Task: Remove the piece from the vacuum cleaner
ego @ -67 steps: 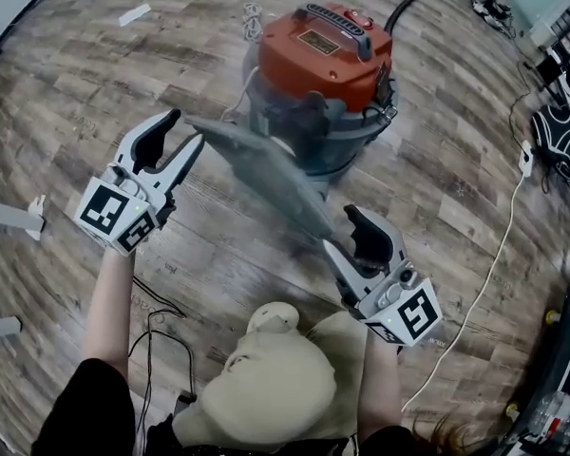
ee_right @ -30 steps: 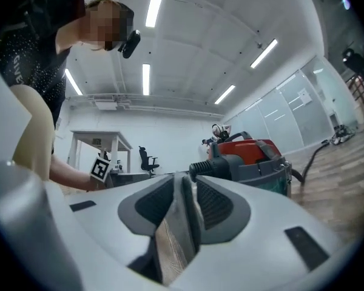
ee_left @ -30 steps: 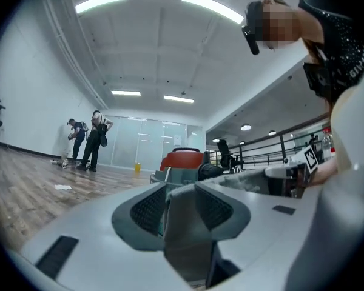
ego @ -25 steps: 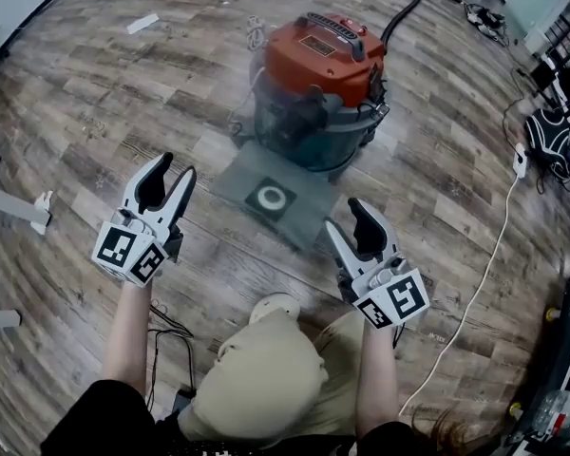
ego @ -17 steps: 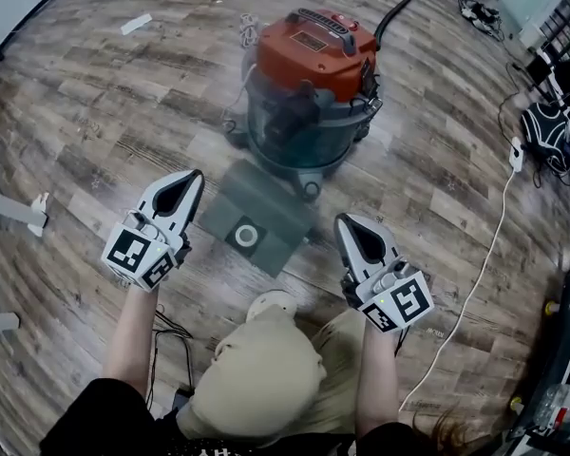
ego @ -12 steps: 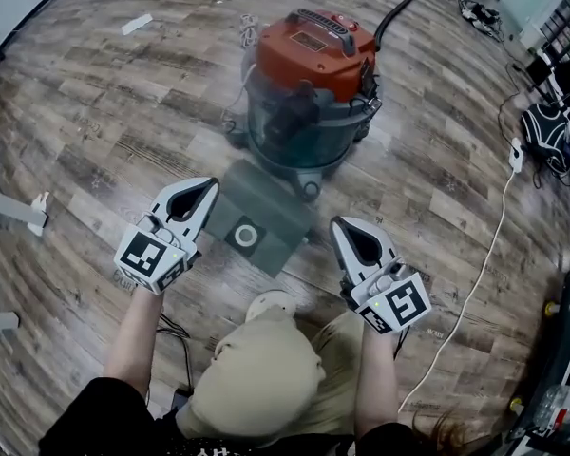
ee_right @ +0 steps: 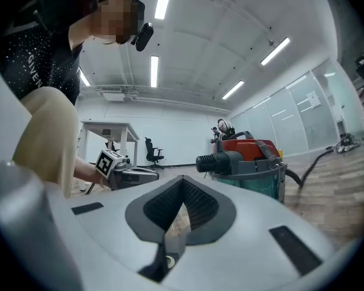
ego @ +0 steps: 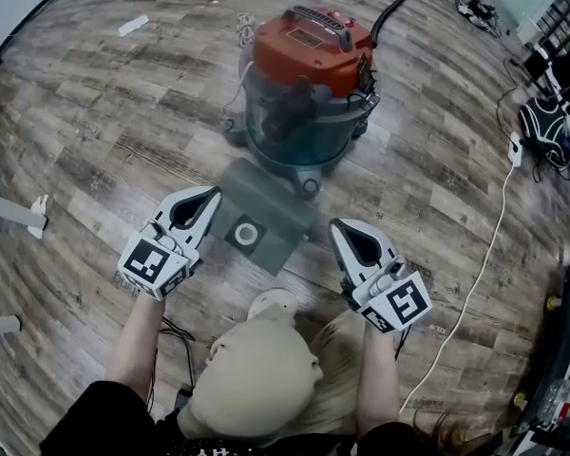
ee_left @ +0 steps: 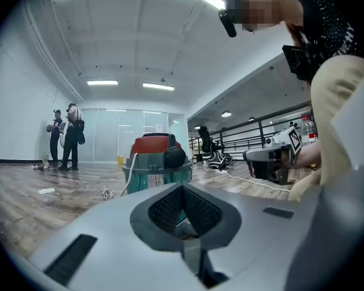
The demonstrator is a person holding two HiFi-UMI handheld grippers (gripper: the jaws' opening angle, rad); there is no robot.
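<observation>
Grey piece [ego: 266, 209] — lying between left claw [ego: 212, 195] and right claw [ego: 335, 228].

You are standing over a wood-plank floor [ego: 95, 112]. The vacuum cleaner [ego: 304, 74], red lid on a grey drum, stands on the boards ahead of you. The flat grey piece [ego: 266, 221] with its round ring lies on the planks just in front of the drum's base. A tangle of white cord [ego: 246, 28] lies beside the cleaner's far left side, and a black hose [ego: 404, 3] runs off behind it. A white cable [ego: 485, 264] trails along your right. A white scrap [ego: 133, 25] lies far off to the left, and thin black cables [ego: 161, 329] lie by your left arm.
</observation>
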